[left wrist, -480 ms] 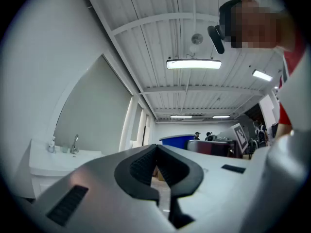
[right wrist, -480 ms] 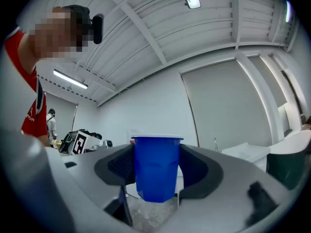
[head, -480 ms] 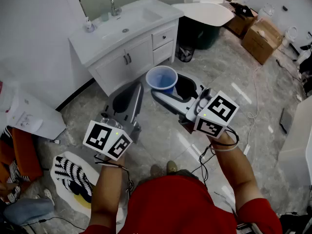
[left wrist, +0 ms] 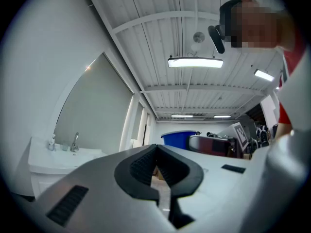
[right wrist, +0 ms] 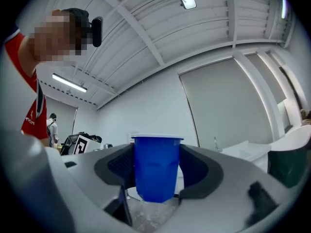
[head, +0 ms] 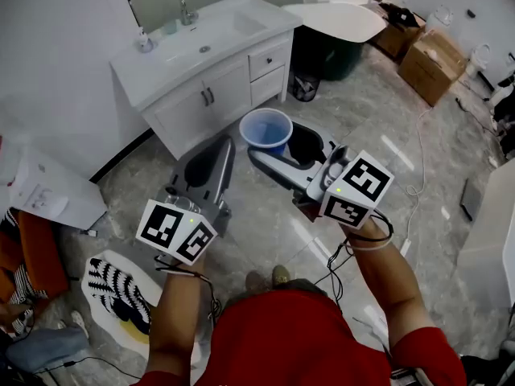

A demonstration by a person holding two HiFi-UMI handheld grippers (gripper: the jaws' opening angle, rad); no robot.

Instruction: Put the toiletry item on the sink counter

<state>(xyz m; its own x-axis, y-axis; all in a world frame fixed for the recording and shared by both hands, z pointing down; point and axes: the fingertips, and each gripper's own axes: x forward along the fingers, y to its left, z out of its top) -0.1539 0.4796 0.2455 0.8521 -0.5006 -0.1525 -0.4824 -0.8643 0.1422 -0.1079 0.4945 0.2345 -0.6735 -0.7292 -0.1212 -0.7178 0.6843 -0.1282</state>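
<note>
White surface with basin, bottle at back left corner, faucet behind basin, marbled floor carrying striped mat, boxes, bin.

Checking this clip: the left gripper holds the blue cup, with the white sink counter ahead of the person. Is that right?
Wrong gripper. The blue cup sits between the jaws of the right gripper, as the right gripper view shows. The left gripper has its jaws together on nothing. The white sink counter is ahead of the person.

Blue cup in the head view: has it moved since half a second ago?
No. The blue cup, held in the right tool, sits just as near the sink cabinet.
</note>
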